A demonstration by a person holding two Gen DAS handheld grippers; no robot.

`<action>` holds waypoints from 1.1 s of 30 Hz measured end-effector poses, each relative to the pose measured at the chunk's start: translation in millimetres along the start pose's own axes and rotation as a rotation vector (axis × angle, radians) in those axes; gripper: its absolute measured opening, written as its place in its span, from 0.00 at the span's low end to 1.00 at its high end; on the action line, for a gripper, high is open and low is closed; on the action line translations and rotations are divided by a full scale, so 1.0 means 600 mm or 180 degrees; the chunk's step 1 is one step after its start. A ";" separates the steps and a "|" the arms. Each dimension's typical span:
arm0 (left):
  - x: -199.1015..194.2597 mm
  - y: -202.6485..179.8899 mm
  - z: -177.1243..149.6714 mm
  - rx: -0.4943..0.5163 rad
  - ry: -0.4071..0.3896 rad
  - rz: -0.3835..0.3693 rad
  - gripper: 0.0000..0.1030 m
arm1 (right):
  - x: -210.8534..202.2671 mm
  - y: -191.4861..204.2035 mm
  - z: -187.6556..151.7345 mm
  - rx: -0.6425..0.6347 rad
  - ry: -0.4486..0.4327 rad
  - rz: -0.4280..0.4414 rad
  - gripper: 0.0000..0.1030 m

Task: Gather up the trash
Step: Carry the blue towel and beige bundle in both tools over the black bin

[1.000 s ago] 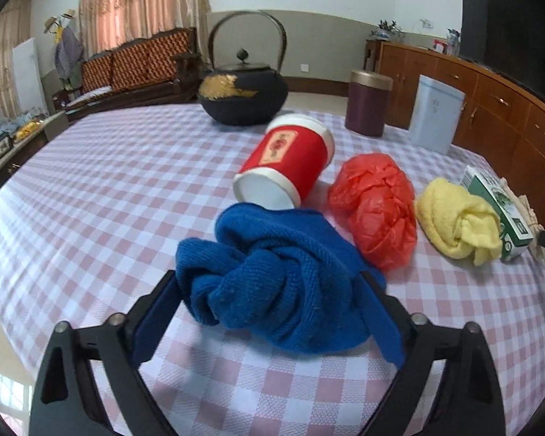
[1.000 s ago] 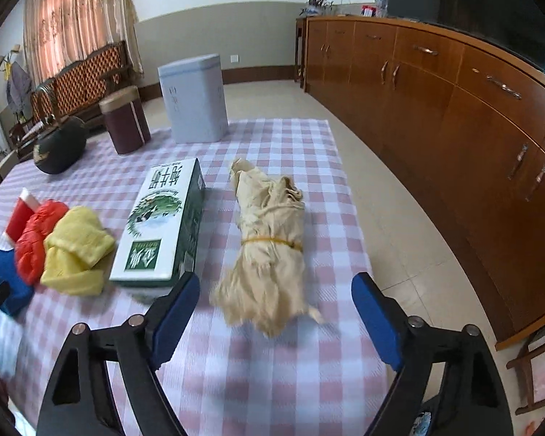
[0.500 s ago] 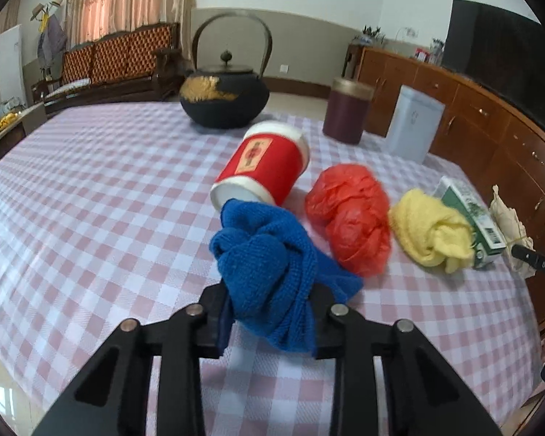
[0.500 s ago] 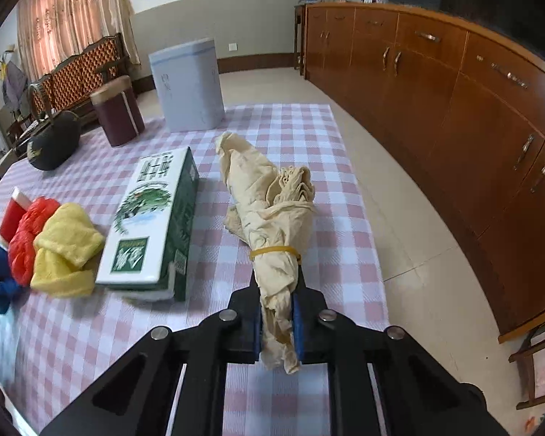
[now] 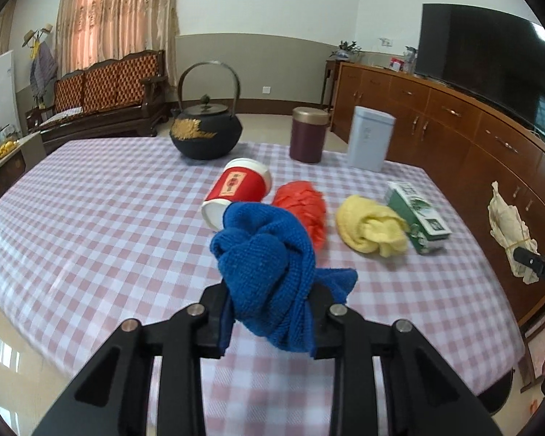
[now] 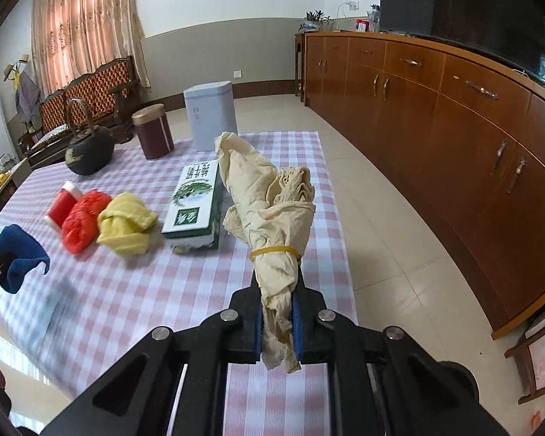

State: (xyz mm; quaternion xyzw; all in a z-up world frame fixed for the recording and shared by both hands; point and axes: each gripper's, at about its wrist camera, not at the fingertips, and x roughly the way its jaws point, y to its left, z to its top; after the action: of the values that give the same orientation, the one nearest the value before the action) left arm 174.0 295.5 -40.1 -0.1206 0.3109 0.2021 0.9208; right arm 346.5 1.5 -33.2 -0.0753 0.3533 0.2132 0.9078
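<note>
Now mid-pickup, with both claws loaded. Left claw (image 5: 269, 321) pinching the blue towel (image 5: 269, 269), bunched and lifted off the checked tabletop (image 5: 91, 218), hanging nearer the camera than the green carton (image 5: 418, 216). Right claw (image 6: 277, 321) pressed tight on the lower end of the beige cloth bundle (image 6: 269, 218), tied with a rubber band (image 6: 274, 250) and raised just beside the green carton, on its side toward the wooden cabinets (image 6: 454, 116). Left on the tabletop, in a row running away from the green carton: yellow cloth (image 5: 370, 229) touching it, then red plastic bag (image 5: 303, 207), then tipped red paper cup (image 5: 238, 190). Beyond the carton: black iron kettle (image 5: 205, 134), maroon canister (image 5: 307, 134), pale blue tin (image 5: 368, 138). No bin or bag in either view. Next, probably: carry both loads clear of the tabletop to wherever trash goes, keeping both grips firm so the limp fabric cannot slide out, then return for the row beside the carton.
</note>
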 end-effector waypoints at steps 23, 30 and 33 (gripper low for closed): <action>-0.175 -0.161 -0.062 0.0487 -0.0196 -0.0570 0.30 | -0.209 -0.053 -0.144 0.0210 -0.0131 -0.0074 0.12; -0.193 -0.231 -0.077 0.0710 -0.0219 -0.0805 0.30 | -0.250 -0.096 -0.177 0.0316 -0.0161 -0.0222 0.12; -0.200 -0.257 -0.083 0.0780 -0.0215 -0.0906 0.30 | -0.265 -0.118 -0.190 0.0358 -0.0158 -0.0300 0.12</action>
State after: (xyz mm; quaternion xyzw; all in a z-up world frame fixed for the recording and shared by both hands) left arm 129.9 105.4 10.4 -0.0435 0.2819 0.0344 0.9578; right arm 203.2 -148.0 -11.5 -0.0354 0.3381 0.1518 0.9281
